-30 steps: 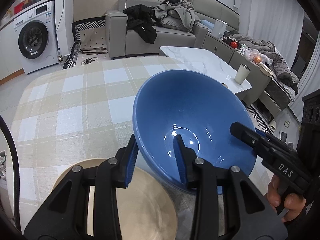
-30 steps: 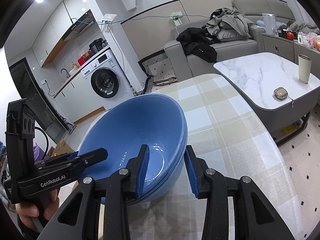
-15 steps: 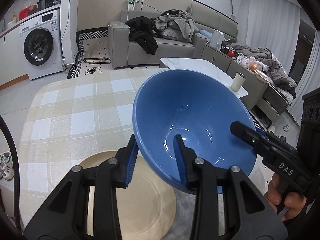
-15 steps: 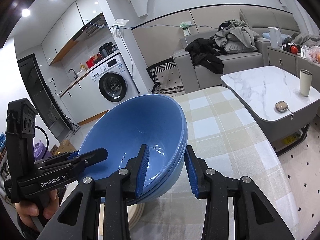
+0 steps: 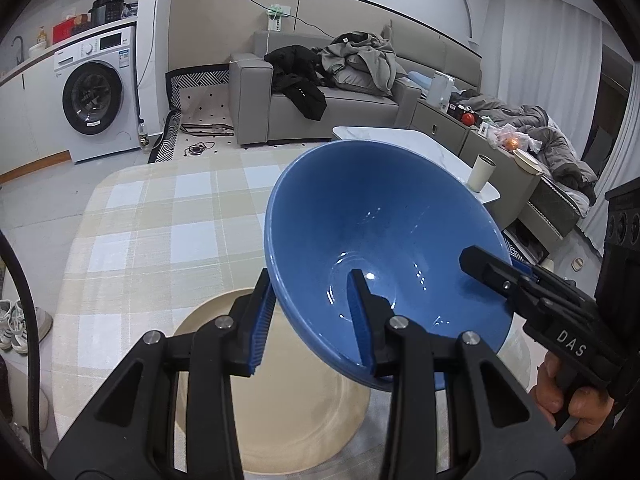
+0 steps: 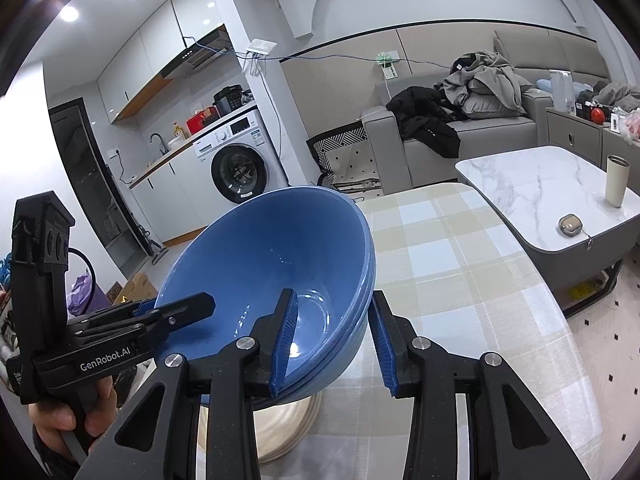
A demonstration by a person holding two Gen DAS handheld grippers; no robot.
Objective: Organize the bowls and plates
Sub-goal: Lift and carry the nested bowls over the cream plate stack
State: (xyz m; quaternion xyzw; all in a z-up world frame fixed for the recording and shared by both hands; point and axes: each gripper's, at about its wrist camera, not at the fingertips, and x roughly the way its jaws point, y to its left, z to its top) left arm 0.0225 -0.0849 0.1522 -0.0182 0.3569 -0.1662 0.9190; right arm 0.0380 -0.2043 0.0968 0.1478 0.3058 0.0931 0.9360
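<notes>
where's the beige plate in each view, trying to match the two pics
Left wrist view: the beige plate fills the lower centre on the checked tablecloth, under the lifted blue bowls and behind the left tool's fingers.
Right wrist view: only a slice of it shows at bottom centre, below the bowls.
Shared landmark: the washing machine, upper left in the left view, left of centre in the right.

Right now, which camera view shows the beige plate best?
The left wrist view: the beige plate lies broad under the blue bowl. The right wrist view shows only an edge below the bowl.
</notes>
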